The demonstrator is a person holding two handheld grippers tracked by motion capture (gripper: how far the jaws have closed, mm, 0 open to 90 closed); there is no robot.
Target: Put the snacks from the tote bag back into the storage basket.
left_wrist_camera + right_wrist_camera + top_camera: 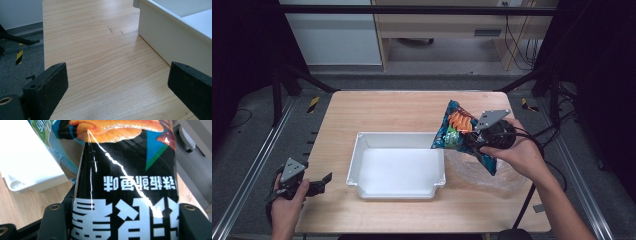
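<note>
Black jaws of the right gripper (123,220) are clenched on the lower end of a snack bag (125,177), which hangs off the table at the right rim of the white tray (439,165). Judged light, puffy and crinkly, its glossy film likely slips; the flat end seam gives the safest hold. Left gripper (117,85) rests released over bare wood.
</note>
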